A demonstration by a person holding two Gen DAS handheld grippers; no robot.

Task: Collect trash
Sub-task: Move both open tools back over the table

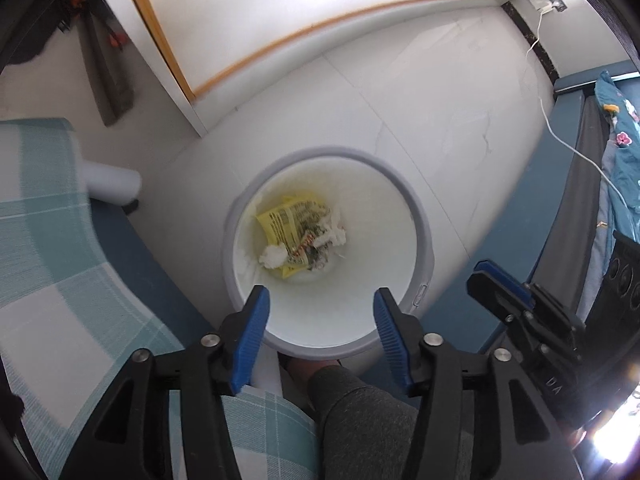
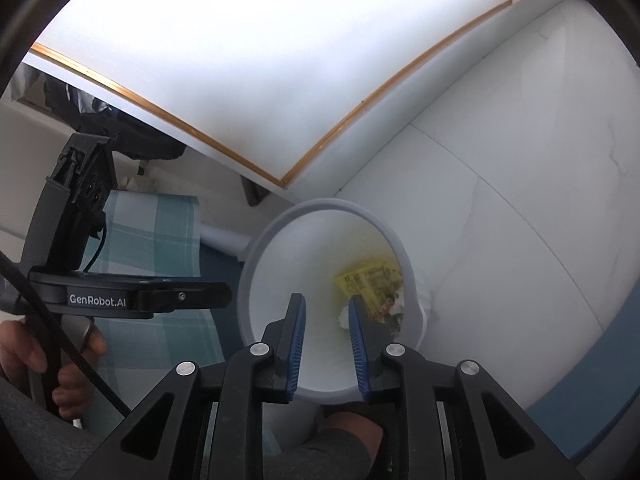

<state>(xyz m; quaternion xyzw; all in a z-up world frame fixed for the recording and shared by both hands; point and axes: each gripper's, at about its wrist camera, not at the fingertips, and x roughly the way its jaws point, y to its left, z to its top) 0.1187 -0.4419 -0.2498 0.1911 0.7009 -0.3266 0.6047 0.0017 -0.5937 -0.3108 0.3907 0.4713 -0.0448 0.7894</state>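
hovering over the mouth of the round white bin (image 1: 426, 240), the left gripper (image 1: 322, 308) has its blue-padded fingers (image 1: 256, 320) spread wide with nothing between them. the bin stands on pale floor tiles (image 1: 432, 112), and its grey rim (image 1: 248, 196) frames the trash at the bottom: a crumpled yellow wrapper (image 1: 286, 220) with printed text and a barcode, and white tissue wads (image 1: 276, 258) lying on and beside it. the right gripper (image 1: 500, 284) shows at the right edge of the left wrist view, just beside the bin and above a blue mat (image 1: 460, 320).

from the right wrist view, the right gripper (image 2: 327, 336) also points down into the bin (image 2: 280, 264), its fingers (image 2: 296, 332) parted by a narrower gap and holding nothing. the yellow wrapper (image 2: 368, 276) sits deep inside toward the far wall, and a tissue wad (image 2: 344, 316) lies near it, though blur makes the smaller scraps hard to make out. the left gripper (image 2: 218, 292) shows side-on at the left, carried by the person's hand (image 2: 48, 364), above a teal and white checked cloth (image 2: 160, 232).

a white cable (image 1: 560, 128) runs across the floor toward a floral blanket (image 1: 620, 152) at the right. a white wall panel with a wooden trim (image 1: 280, 44) rises behind the bin.
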